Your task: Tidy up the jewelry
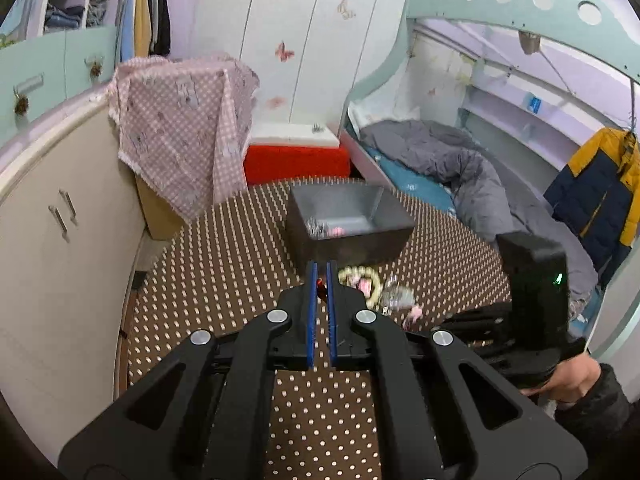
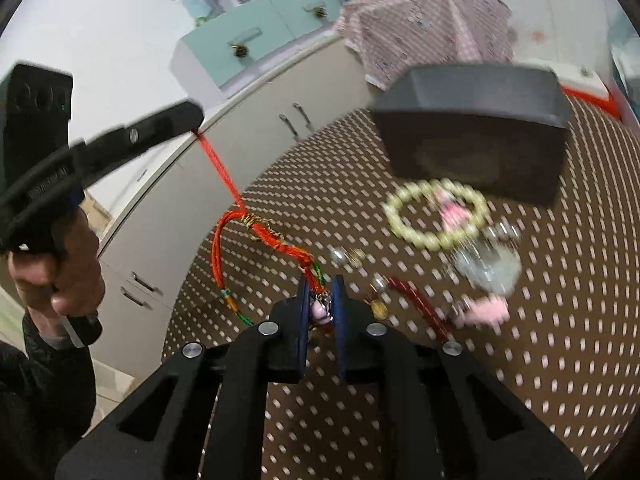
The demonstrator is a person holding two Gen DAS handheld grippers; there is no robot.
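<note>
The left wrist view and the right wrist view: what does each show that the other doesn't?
Only the left wrist view shows inside the gray box, where small trinkets lie, plus a bed.

Only the right wrist view shows the red cord bracelet stretched between both tools, and a dark red beaded strand.

Both show the dotted tablecloth, the pale bead bracelet and the pink checked cloth.

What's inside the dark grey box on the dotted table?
The dark grey square box holds small blurred jewelry, something pink and something silvery, near its front wall. That wall hides the floor just behind it.
</note>
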